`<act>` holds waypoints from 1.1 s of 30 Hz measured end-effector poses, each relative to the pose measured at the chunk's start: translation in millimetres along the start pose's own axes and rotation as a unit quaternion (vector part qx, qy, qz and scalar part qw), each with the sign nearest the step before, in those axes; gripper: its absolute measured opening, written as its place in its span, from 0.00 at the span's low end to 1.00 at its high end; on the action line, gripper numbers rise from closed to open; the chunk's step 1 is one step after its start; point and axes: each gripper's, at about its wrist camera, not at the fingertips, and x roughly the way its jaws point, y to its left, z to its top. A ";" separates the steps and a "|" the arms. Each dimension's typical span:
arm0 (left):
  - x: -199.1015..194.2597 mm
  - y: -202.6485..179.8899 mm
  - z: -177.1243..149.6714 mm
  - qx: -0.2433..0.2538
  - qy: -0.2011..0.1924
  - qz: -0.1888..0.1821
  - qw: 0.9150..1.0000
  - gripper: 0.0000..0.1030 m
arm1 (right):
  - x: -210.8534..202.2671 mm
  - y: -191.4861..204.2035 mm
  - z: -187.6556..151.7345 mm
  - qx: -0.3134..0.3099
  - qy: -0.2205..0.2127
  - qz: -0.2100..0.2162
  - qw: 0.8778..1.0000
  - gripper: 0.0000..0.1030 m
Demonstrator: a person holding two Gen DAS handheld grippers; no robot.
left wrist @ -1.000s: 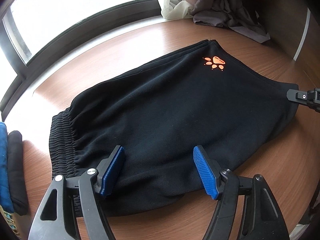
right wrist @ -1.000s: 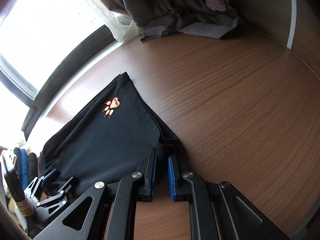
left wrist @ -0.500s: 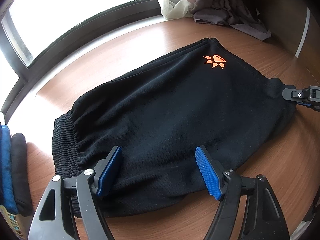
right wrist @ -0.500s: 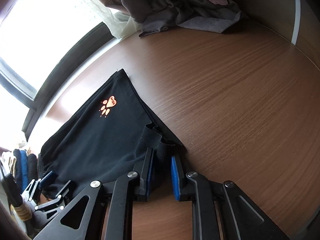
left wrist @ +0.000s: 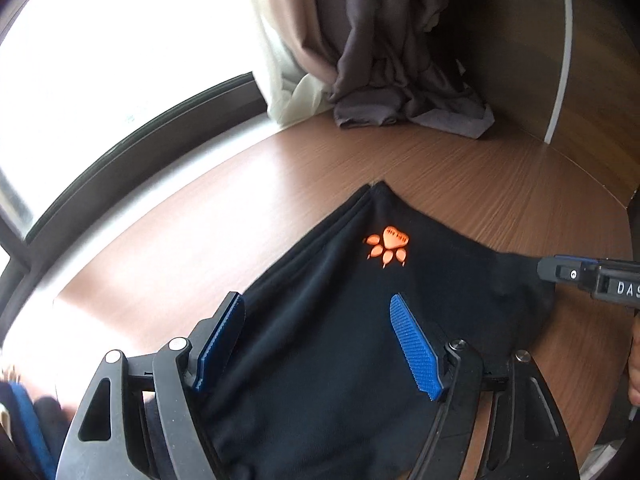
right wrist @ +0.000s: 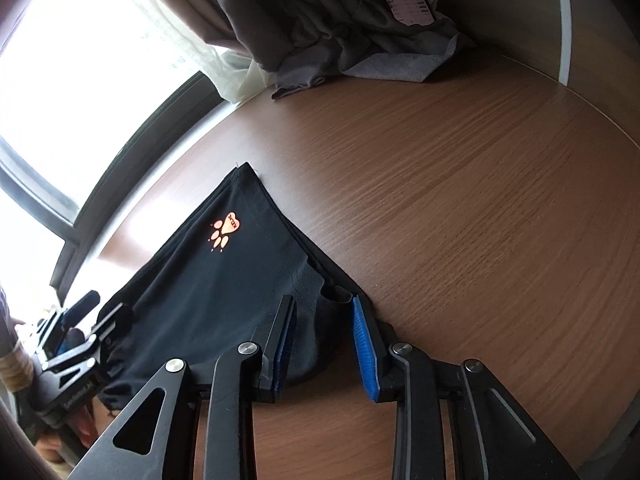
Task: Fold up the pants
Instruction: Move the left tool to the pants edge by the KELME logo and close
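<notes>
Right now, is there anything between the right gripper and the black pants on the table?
Nothing visible. The right gripper, jaws just opening, straddles the corner of the black pants with no other object there.

The black pants (left wrist: 328, 352) run off the bottom edge of the left wrist view, and their waistband end is hidden behind the left gripper (left wrist: 318, 344). In the right wrist view the left gripper's jaws are too small to read. The hand (left wrist: 634, 364) at the right edge is cut off. A blue, blurred heap (left wrist: 24, 428) at the lower left cannot be identified.
</notes>
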 end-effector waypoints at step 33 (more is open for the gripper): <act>145.4 4.8 83.1 0.094 0.118 -0.194 0.969 0.17 | 32.8 28.9 23.9 0.046 0.002 -0.097 0.994 0.37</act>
